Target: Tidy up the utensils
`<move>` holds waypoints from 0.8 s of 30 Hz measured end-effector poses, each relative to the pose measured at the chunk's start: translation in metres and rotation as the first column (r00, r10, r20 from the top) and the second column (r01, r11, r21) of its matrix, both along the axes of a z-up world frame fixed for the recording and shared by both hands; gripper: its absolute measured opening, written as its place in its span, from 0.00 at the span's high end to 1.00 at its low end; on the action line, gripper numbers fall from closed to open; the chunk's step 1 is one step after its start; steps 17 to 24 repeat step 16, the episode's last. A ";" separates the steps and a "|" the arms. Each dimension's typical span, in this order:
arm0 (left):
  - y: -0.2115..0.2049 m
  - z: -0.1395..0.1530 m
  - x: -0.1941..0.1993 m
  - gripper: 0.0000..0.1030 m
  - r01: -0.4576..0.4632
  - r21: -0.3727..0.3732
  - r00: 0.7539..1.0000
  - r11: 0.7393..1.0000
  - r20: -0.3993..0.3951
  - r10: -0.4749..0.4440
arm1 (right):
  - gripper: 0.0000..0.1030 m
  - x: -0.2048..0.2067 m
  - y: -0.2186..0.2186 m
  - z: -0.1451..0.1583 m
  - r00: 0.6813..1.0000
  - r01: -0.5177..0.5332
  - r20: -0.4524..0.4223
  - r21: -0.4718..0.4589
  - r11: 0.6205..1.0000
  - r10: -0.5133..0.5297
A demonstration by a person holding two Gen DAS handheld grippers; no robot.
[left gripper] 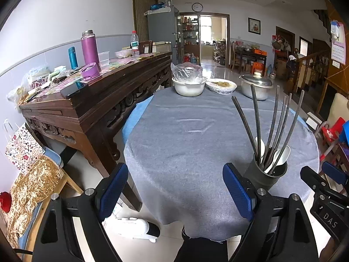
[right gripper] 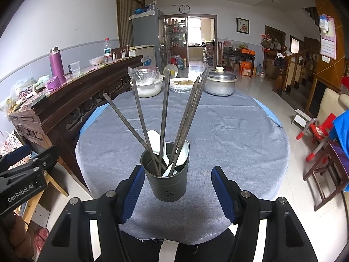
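Note:
A dark metal utensil holder stands near the front edge of the round table's grey cloth. It holds several dark chopsticks and white spoons. My right gripper is open and empty, its blue pads either side of the holder's near side without touching it. In the left wrist view the holder is at the right, with its chopsticks and spoons. My left gripper is open and empty, to the left of the holder above the cloth.
At the table's far side stand a white bowl under plastic wrap, a covered plate of food and a lidded metal pot. A carved wooden sideboard with bottles and clutter is left of the table. Chairs stand at right.

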State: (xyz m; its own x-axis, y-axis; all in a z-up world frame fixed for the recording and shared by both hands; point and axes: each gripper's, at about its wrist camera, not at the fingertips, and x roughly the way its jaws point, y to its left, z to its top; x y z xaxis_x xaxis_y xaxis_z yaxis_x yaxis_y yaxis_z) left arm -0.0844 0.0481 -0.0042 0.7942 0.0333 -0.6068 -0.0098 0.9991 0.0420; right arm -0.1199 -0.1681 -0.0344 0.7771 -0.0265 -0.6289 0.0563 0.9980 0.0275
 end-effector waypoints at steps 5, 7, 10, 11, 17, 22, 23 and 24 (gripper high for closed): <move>-0.006 -0.002 0.004 0.14 0.010 0.010 1.000 1.000 -0.008 -0.010 | 0.35 0.005 -0.006 -0.003 1.000 0.000 -0.005 0.014 1.000 0.000; -0.008 -0.002 0.006 0.14 0.012 0.013 1.000 1.000 -0.011 -0.012 | 0.35 0.007 -0.008 -0.005 1.000 0.001 -0.006 0.018 1.000 -0.001; -0.012 -0.003 0.010 0.14 0.029 0.013 1.000 1.000 -0.010 -0.029 | 0.35 0.010 -0.016 -0.009 1.000 0.009 -0.008 0.026 1.000 -0.009; -0.013 -0.003 0.012 0.14 0.040 0.008 0.999 0.999 -0.010 -0.040 | 0.35 0.012 -0.019 -0.010 1.000 0.014 -0.009 0.033 0.999 -0.014; -0.013 -0.015 0.049 0.14 0.043 -0.002 0.997 0.999 -0.058 -0.043 | 0.34 0.029 -0.059 -0.022 0.994 0.106 -0.036 0.058 0.993 -0.104; -0.013 -0.015 0.049 0.14 0.043 -0.002 0.997 0.999 -0.058 -0.043 | 0.34 0.029 -0.059 -0.022 0.994 0.106 -0.036 0.058 0.993 -0.104; -0.013 -0.015 0.049 0.14 0.043 -0.002 0.997 0.999 -0.058 -0.043 | 0.34 0.029 -0.059 -0.022 0.994 0.106 -0.036 0.058 0.993 -0.104; -0.013 -0.015 0.049 0.14 0.043 -0.002 0.997 0.999 -0.058 -0.043 | 0.34 0.029 -0.059 -0.022 0.994 0.106 -0.036 0.058 0.993 -0.104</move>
